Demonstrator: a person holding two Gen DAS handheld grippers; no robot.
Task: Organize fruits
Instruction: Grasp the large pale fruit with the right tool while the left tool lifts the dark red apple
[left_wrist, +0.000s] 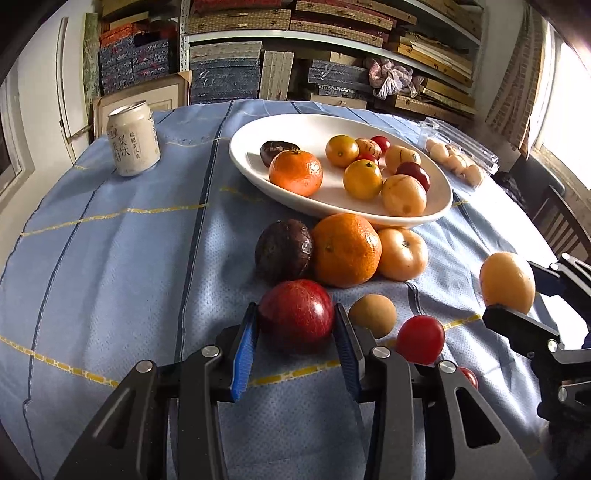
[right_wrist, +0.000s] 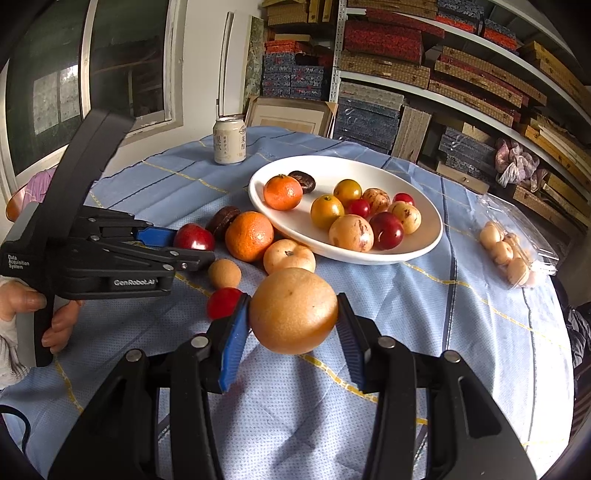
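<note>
**Both grippers closed on fruit beside the plate**

The round bench under a pale blue cloth with yellow and dark stripes (right_wrist: 424, 302) is cut off at its near edge by both gripper bodies. The white oval ceramic plate (right_wrist: 424, 243) sits toward the far edge, carrying a mandarin, a dark fruit half hidden behind it, and yellow, speckled and red fruits that overlap one another.

The right gripper (right_wrist: 293, 314) has its blue-padded fingers pressed on both sides of a large round orange-yellow fruit (right_wrist: 293, 310), held above the cloth near the bench's near edge. The left gripper (left_wrist: 295, 319) has its fingers closed against a glossy dark-red round fruit (left_wrist: 295, 314); whether that fruit is touching the cloth cannot be told.

Just short of the plate's near rim lie a large orange mandarin (left_wrist: 345, 249), a wrinkled dark purple fruit (left_wrist: 284, 249), a pale peach-coloured fruit (left_wrist: 402, 254), a small tan round fruit (left_wrist: 371, 314) and a red cherry tomato (left_wrist: 421, 338). Another small red fruit (left_wrist: 469, 376) is mostly hidden behind the left gripper.

A clear plastic clamshell of pale round fruits (right_wrist: 509, 254) lies at the right edge, its contents blurred.
</note>
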